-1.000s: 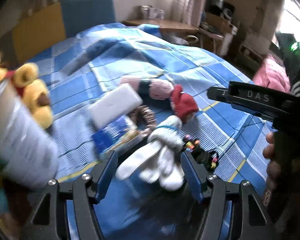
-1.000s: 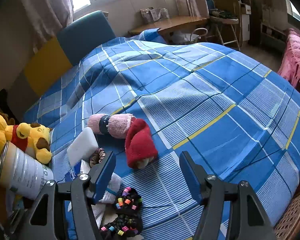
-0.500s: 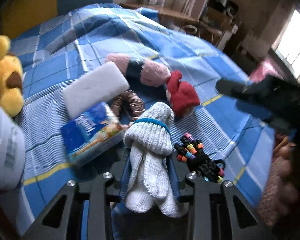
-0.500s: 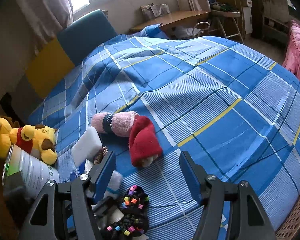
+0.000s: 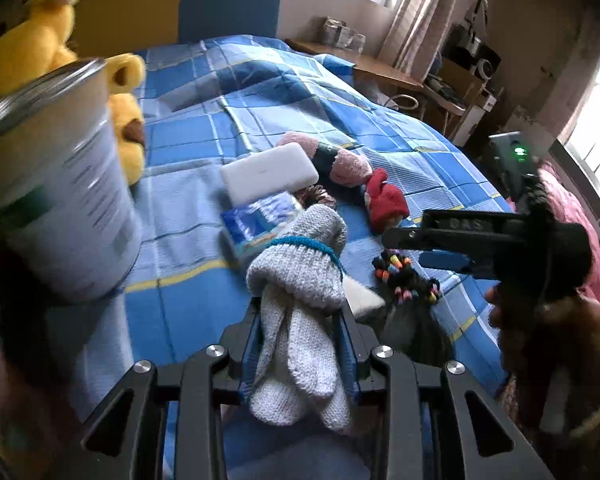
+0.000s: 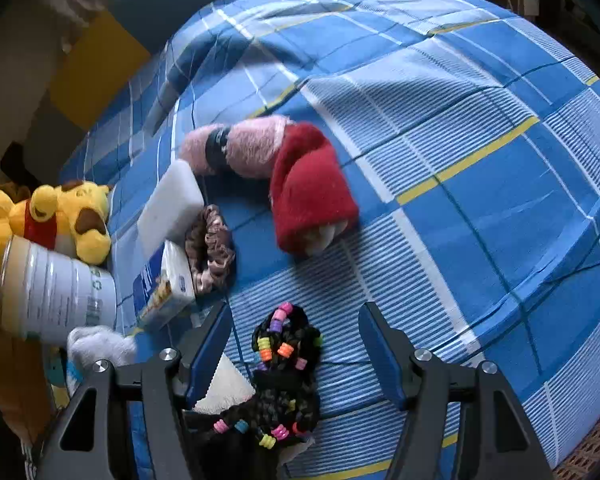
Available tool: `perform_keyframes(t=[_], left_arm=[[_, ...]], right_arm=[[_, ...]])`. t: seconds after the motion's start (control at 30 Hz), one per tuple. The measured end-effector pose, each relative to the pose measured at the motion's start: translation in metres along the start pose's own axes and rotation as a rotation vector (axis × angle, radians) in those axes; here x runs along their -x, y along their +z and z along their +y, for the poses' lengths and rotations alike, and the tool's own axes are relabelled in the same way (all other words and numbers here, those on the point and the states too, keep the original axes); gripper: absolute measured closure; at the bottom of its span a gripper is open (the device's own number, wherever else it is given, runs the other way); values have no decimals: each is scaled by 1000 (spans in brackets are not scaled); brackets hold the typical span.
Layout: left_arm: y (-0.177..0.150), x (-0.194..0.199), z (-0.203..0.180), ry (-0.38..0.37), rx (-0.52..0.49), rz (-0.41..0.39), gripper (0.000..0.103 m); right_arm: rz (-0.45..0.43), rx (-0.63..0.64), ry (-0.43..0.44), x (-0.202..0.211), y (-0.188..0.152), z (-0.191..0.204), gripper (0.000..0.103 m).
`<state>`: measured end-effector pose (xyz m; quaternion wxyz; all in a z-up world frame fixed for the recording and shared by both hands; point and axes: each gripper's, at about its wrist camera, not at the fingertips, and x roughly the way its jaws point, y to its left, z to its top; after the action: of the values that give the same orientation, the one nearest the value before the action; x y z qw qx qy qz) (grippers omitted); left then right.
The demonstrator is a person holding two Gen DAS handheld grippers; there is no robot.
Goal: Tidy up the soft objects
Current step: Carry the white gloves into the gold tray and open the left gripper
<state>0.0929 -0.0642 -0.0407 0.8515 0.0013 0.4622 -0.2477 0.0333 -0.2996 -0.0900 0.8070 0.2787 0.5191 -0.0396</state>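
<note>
My left gripper is shut on a white knitted glove with a teal cuff band and holds it above the blue checked bedspread. The glove also shows in the right wrist view. My right gripper is open, its jaws on either side of a black item with coloured beads, low over it. It also shows in the left wrist view. A red sock, a pink fuzzy sock and a brown scrunchie lie further on.
A large white tin stands at the left next to a yellow plush toy. A white sponge block and a blue tissue pack lie mid-bed. A white pad lies under the black item.
My left gripper closed on the white glove and lifted it toward the tin. My right gripper dropped lower over the black beaded item.
</note>
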Motion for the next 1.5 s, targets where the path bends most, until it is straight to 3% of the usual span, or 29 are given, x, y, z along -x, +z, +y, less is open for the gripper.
perform_keyframes(t=[0.47,0.67,0.9,1.13,1.5], left_arm=[[-45,69,53,55,163,-86,69],[-60,109,110,119,312,-154,69],[-77,142,195,184,569,-233,69],[-89,148,248,241,708,-255,69],[-85,124,298,234,829,-222,68]], right_arm=[[25,-10,-69,-7,-1,-3,36],[25,-24,-78,-6,-1,-8,36],[11,-7,-105,-5,-3,-4,37],[7,8,-124,-6,-4,1,38],[9,-12,-122,-8,-4,-2,38]])
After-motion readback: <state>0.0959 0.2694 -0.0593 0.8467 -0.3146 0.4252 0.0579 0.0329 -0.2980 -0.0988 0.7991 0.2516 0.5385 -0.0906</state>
